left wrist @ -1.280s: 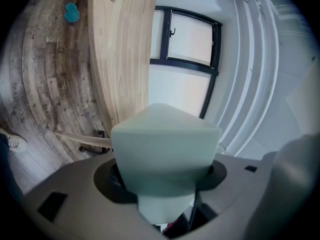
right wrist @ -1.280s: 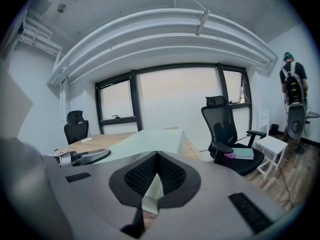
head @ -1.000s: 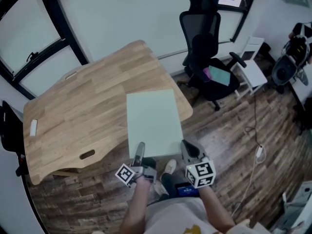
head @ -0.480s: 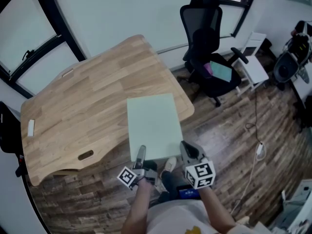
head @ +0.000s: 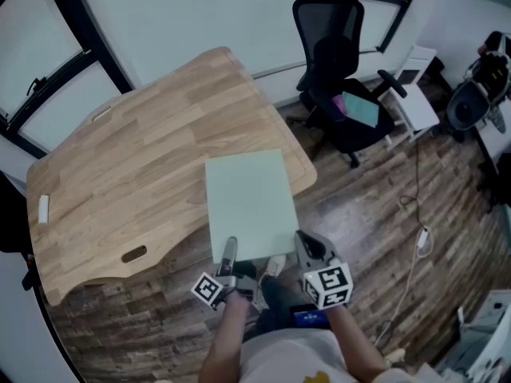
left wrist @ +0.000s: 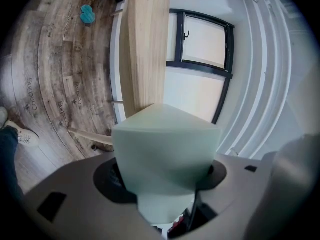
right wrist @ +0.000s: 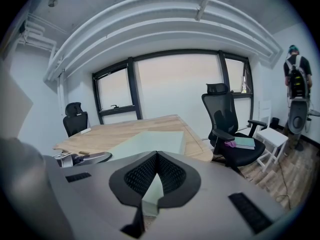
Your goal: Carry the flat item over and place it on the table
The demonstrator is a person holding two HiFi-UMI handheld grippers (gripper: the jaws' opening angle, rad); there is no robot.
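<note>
two grippers clamp the near edge of one pale green board (head: 249, 202), which we hold out flat in front of us. our left gripper (head: 229, 251) bites that edge near its left corner, and the left gripper view shows the board wedged between the jaws. our right gripper (head: 306, 246) pinches the right corner, jaws closed on the thin edge (plain in the right gripper view). the board's far half lies over the rounded corner of the wooden table (head: 136, 158), the near half over the plank floor (head: 359, 214); whether it touches the wood we cannot tell. a black office chair (head: 339, 86) stands beyond the table's right edge.
</note>
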